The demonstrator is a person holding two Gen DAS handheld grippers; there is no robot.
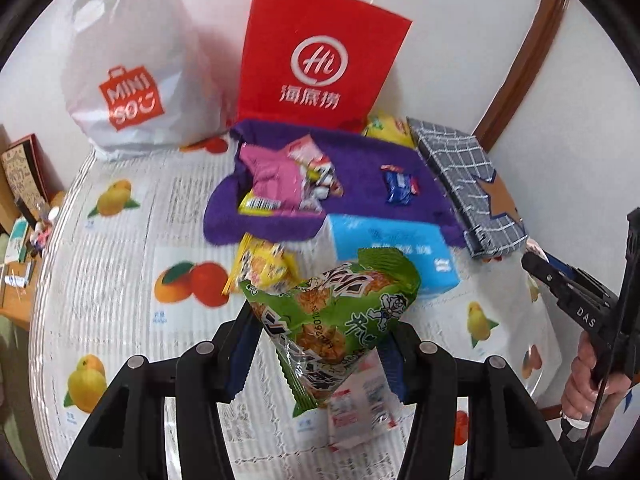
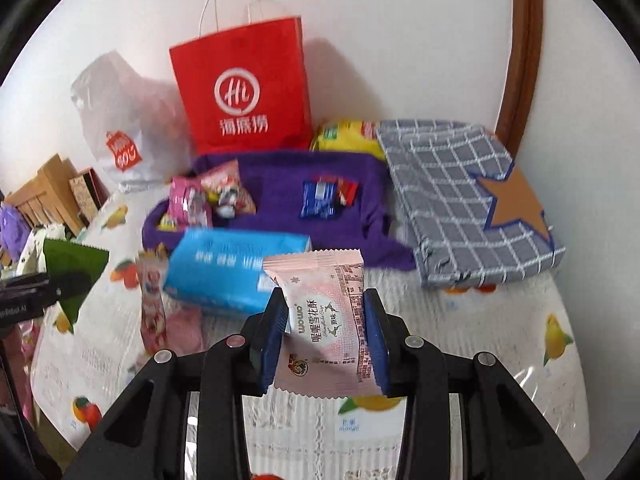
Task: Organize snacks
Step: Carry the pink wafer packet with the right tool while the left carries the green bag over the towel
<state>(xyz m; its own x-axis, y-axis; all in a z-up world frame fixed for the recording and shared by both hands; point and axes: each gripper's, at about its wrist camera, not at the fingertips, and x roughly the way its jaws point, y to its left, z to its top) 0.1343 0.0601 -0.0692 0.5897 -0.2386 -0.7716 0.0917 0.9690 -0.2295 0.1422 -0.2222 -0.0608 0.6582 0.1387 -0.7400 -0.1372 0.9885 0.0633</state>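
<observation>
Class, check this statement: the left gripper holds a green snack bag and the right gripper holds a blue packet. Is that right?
Not quite. The left gripper does hold the green snack bag, but the right gripper holds a pink packet, not a blue one. The right wrist view shows it between the fingers.

The green snack bag (image 1: pixel 336 320) is glossy printed film with crimped, saw-toothed edges, and the pink packet (image 2: pixel 330 320) is a smoother, satin-sheen film sealed the same way, each between ribbed blue pads (image 2: pixel 270 332) set on matt black plastic fingers with small metal pins. The purple tray (image 1: pixel 360 168) looks like soft, fuzzy cloth, the checked box (image 2: pixel 460 200) like woven fabric with a matt brown star, and the blue tissue pack (image 2: pixel 224 276) is shiny plastic wrap. The red bag (image 1: pixel 320 52) is matt paper, the white bag (image 1: pixel 128 60) thin, crinkled plastic, and the tablecloth (image 1: pixel 120 264) a ribbed sheet with a glossy sheen.
</observation>
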